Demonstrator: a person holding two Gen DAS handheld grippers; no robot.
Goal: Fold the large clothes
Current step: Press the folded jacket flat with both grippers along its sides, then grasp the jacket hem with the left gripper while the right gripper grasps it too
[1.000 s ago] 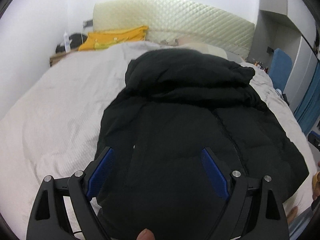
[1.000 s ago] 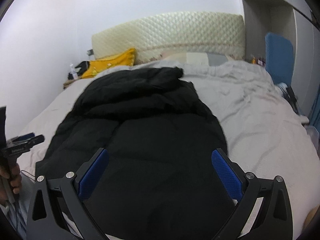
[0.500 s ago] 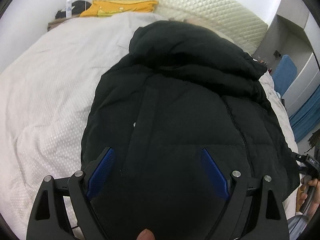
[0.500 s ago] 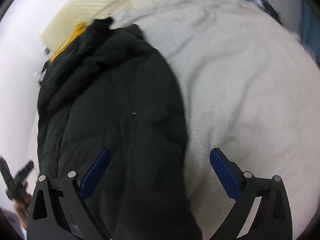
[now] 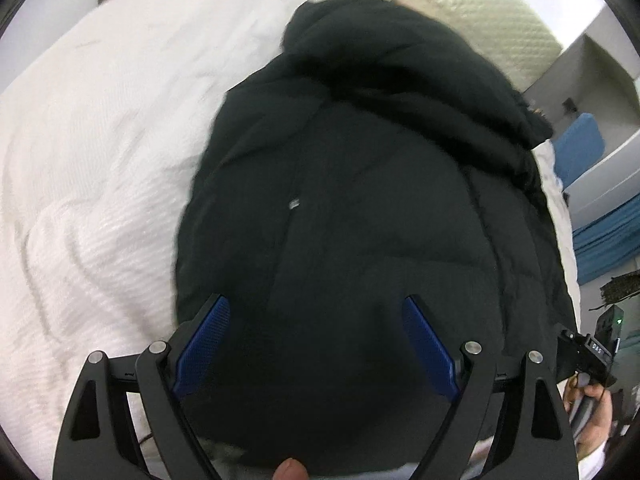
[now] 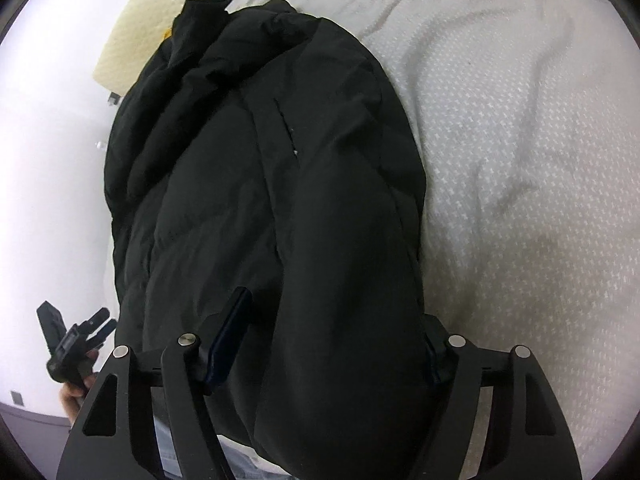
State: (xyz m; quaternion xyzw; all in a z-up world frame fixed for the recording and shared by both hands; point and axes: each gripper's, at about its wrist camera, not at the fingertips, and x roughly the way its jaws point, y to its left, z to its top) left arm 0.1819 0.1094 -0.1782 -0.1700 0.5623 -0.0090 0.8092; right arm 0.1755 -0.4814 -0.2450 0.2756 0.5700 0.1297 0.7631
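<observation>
A large black puffer jacket lies on a white bed, hood toward the headboard. My left gripper is open and hovers over the jacket's lower part, its blue pads apart above the fabric. In the right wrist view the jacket fills the left and middle. My right gripper is wide open, and a thick fold along the jacket's right edge bulges between its fingers. The right fingertip is hidden behind that fold. I cannot tell whether the pads press on it.
The white textured bedspread spreads left of the jacket and also right of it in the right wrist view. A cream quilted headboard stands at the far end. A blue item and grey cabinets stand at the right.
Both grippers have moved down and closer to the jacket. The right gripper has shifted left from the bedspread onto the jacket's right edge, so the fold now sits between its fingers.
</observation>
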